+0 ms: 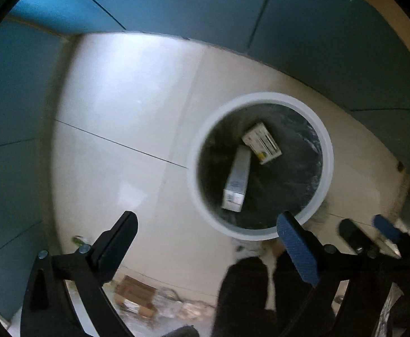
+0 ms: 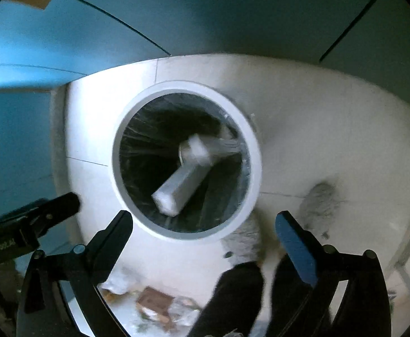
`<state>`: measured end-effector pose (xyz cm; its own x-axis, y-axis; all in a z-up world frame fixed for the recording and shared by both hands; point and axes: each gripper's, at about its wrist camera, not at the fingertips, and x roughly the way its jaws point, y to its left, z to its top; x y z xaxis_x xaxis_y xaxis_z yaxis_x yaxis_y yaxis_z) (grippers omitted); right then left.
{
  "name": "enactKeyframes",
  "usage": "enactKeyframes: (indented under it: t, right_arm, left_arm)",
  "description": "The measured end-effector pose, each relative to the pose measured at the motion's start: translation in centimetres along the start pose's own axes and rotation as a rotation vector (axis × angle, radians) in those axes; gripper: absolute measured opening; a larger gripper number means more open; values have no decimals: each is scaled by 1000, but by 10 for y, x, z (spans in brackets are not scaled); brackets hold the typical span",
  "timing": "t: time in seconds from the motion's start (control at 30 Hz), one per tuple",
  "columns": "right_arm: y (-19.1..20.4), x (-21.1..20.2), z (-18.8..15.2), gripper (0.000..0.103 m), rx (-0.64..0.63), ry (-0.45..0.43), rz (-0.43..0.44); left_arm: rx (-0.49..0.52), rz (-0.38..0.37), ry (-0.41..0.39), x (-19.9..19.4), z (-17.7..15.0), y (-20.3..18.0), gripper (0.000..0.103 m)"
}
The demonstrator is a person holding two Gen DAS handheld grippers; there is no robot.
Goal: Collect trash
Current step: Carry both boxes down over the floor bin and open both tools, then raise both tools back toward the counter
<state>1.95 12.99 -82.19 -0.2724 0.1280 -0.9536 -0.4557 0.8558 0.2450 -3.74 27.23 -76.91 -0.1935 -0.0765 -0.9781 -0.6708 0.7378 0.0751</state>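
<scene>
A round bin with a white rim [image 1: 328, 151] and a dark liner stands on the pale floor. Inside lie a long white box [image 1: 237, 179] and a smaller box with a yellow-marked label [image 1: 262, 143]. My left gripper [image 1: 207, 219] hangs open above the bin's near left edge with nothing between its fingers. Just right of the bin, my right gripper [image 1: 364, 223] shows too. In the right wrist view the rim [image 2: 256, 151] and the long box [image 2: 182, 182] sit straight ahead. There my right gripper [image 2: 205, 216] is open and empty, above the near rim.
Loose trash lies on the floor near the person's dark trouser legs [image 1: 247, 295]: a brown cardboard box [image 1: 137, 295] [image 2: 154, 300] and clear wrappers. Teal panels [image 1: 176, 0] close in behind and to the left. A grey fuzzy patch [image 2: 321, 199] sits right of the bin.
</scene>
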Motion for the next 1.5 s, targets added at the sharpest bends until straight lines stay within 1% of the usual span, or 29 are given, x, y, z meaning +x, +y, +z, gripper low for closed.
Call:
enactKeyframes:
  t: [0.03,0.07,0.1,0.17,0.23,0.27,0.3,0.47,0.67,0.93,1.03,1.17,1.27,1.33,1.4,1.43,1.5]
  right_arm:
    - [-2,1,5,102,-8,-9,-23]
    - [-1,-7,3,102,-14,-19,-45]
    - [-3,-14,7,102,-16,-23,-61]
    - [1,-33,4,102,-27,-28,-102]
    - [4,-48,7,103,-39,-38,-133]
    - [8,-63,4,103,-51,-45,-151]
    - [7,-75,3,103,-57,-52,-157]
    - [19,-148,-9,103,-91,-93,-186]
    - [40,-239,-32,103,-114,-138,-159]
    - [67,-354,-75,102,-148,-183,-150]
    - [74,-388,-88,103,-157,-191,-140]
    - [80,-426,-108,103,-166,-214,-114]
    - [82,-452,-118,103,-163,-237,-81]
    - [79,-465,-121,103,-152,-263,-50]
    - [75,-483,-121,103,-133,-293,-19]
    - [73,-488,-120,103,-123,-307,-7]
    - [62,-506,-115,103,-87,-342,26]
  left_arm:
    - [-1,17,-15,-11,-5,-1,101]
    - [-4,23,-22,-19,-8,-5,101]
    - [-7,26,-34,-28,-12,0,101]
    - [-12,33,-49,-50,-22,3,101]
    - [-13,31,-64,-67,-25,27,101]
    - [-11,32,-74,-82,-31,29,101]
    - [-8,31,-80,-90,-29,37,101]
    - [3,22,-125,-156,-58,39,101]
    - [6,11,-178,-237,-91,45,101]
    - [28,12,-254,-321,-128,49,101]
    - [32,-4,-285,-351,-140,52,101]
    - [16,-26,-317,-379,-154,55,101]
    - [5,-37,-350,-396,-157,53,101]
    - [3,-38,-388,-413,-157,49,102]
    - [9,-38,-427,-429,-151,41,103]
    - [18,-40,-459,-441,-145,33,103]
    - [31,-36,-494,-460,-138,21,103]
